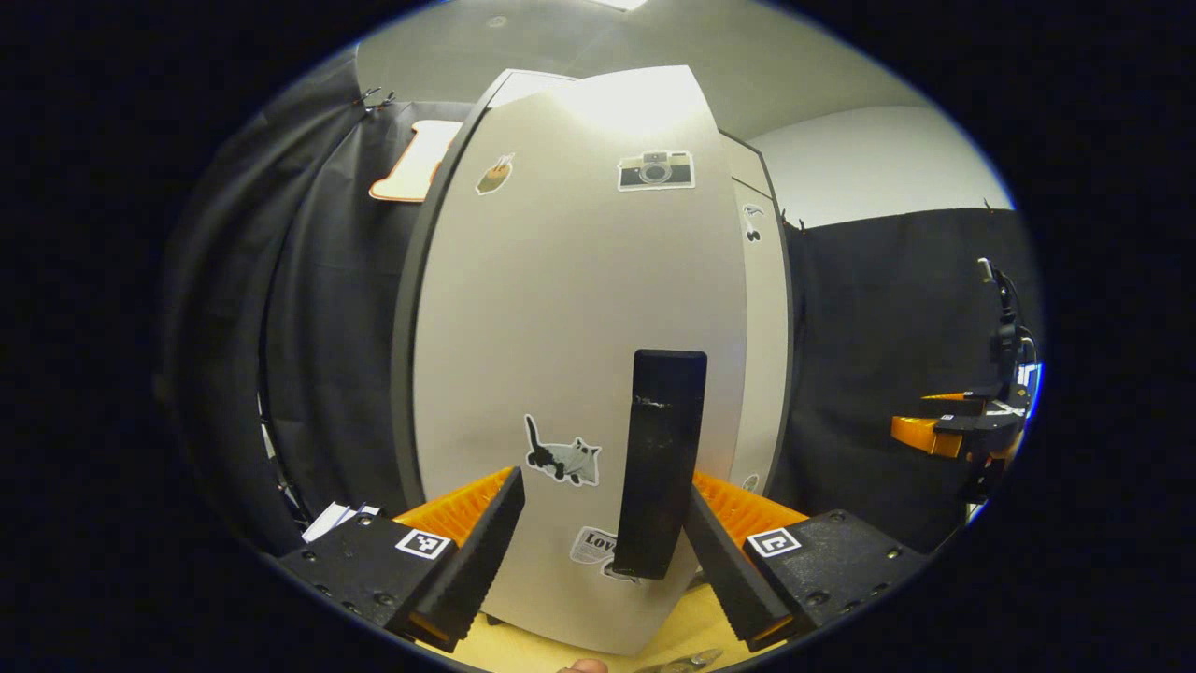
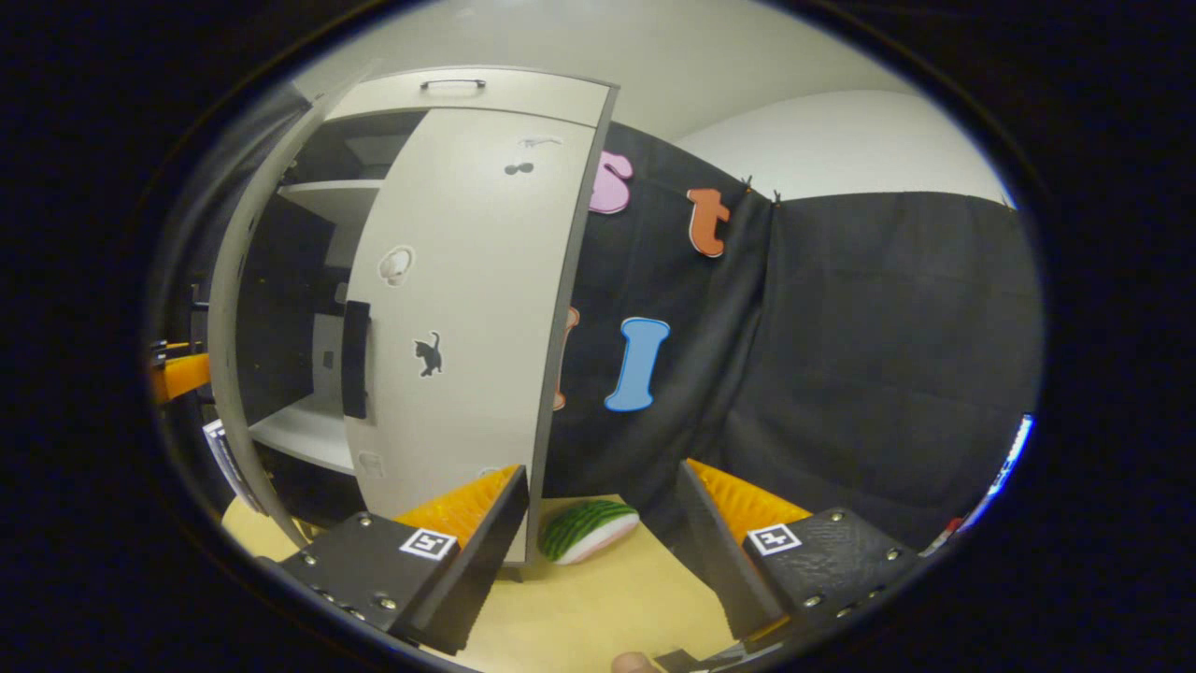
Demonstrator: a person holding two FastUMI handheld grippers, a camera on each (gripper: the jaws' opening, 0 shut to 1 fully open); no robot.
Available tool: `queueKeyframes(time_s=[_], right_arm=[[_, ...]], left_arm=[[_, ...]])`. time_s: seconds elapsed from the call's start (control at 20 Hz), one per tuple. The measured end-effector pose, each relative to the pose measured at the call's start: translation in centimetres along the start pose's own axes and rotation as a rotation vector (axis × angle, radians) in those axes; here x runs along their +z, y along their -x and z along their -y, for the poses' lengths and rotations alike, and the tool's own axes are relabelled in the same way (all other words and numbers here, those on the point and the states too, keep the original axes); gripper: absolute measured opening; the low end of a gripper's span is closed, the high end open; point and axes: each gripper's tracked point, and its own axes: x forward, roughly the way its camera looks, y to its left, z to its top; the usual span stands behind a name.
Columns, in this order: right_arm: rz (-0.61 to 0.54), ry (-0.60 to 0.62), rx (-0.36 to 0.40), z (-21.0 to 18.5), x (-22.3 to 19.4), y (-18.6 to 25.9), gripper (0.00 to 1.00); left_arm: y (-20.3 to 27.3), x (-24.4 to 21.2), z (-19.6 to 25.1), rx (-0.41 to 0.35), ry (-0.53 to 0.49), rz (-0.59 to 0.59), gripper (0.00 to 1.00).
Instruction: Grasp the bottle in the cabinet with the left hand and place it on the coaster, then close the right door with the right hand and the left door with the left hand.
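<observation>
Facing the left door (image 1: 561,355) head-on, the left gripper (image 1: 603,533) stands wide and empty, the black handle (image 1: 662,463) just ahead between its fingers; the stiff, light panel should swing from a push near that handle. Ahead-left of the wide, empty right gripper (image 2: 603,533), the right door (image 2: 467,308) looks nearly shut

A recording booth: black cloth walls (image 2: 841,355) surround a stickered cabinet (image 2: 467,308) on a wooden table (image 2: 598,598).
</observation>
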Motion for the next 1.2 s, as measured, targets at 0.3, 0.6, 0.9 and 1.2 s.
queueKeyframes(time_s=[0.3, 0.6, 0.9, 1.2], right_arm=[[-0.005, -0.033, -0.066, 3.4, -0.5, 0.4, 0.98], [0.001, -0.078, -0.083, 4.9, -0.7, 0.7, 0.95], [0.010, -0.072, -0.070, 5.1, -0.8, 0.8, 0.98], [0.024, -0.061, -0.051, 4.7, -0.5, 0.7, 0.96]], left_arm=[[-2.8, -0.3, 1.2, -0.021, -0.030, -0.014, 1.00], [-5.0, -0.6, 1.7, -0.021, -0.043, -0.021, 0.99], [-6.3, -0.6, 1.7, -0.002, -0.044, -0.025, 1.00], [-7.8, -0.9, 1.7, 0.021, -0.059, -0.034, 1.00]])
